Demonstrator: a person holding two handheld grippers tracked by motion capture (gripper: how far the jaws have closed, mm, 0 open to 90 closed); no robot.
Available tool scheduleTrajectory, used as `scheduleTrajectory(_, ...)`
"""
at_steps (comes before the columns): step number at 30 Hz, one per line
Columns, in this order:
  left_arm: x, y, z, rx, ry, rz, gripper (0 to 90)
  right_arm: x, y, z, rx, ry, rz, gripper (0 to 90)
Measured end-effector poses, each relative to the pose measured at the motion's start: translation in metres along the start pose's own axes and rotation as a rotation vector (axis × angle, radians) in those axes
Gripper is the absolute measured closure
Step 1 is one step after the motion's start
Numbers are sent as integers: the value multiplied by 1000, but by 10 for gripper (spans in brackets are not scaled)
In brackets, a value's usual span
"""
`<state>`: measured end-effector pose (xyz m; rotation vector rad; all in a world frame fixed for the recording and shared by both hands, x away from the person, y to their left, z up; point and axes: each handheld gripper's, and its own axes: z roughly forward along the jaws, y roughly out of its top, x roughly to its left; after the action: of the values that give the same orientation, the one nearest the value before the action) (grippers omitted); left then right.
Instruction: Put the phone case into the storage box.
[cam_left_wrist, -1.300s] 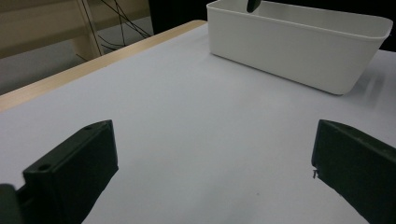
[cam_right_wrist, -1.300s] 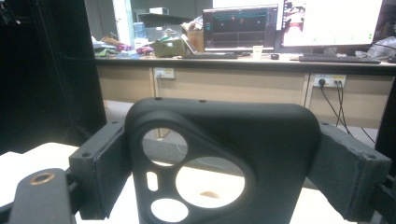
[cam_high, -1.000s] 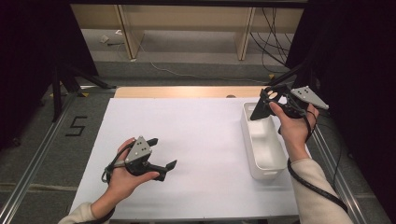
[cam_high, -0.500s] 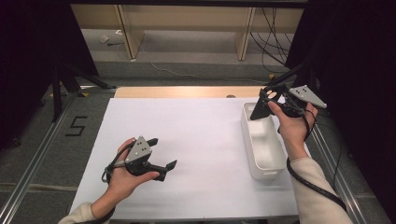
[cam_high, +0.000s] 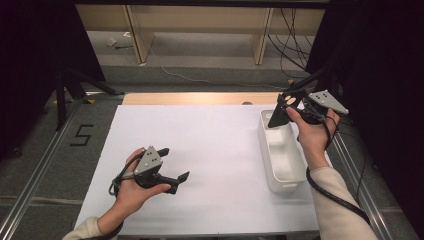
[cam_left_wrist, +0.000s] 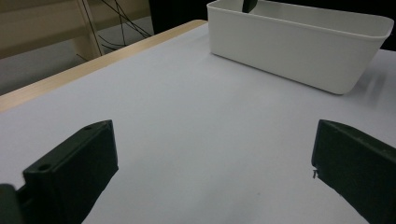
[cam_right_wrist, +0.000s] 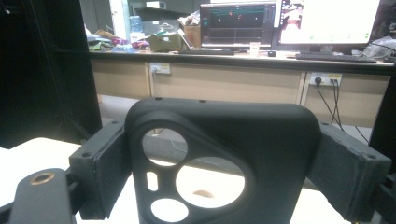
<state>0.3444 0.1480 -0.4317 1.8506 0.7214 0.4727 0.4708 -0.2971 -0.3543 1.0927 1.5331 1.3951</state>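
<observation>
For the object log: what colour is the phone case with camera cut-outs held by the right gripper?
Black phone case; clearest in the right gripper view.

The high view looked down and forward over the white table. Both it and the low, close left gripper view showed the white plastic bin.

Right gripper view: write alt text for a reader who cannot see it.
A black soft phone case with round camera cutouts stands upright, clamped between the right gripper's two black jaws. Behind it runs a long beige desk carrying lit monitors and clutter.
</observation>
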Motion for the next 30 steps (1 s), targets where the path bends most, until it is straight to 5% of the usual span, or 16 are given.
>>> scheduleTrajectory(30,0,0,0,0,0,-6,0,-2,-2,11,18,-4,-14,153)
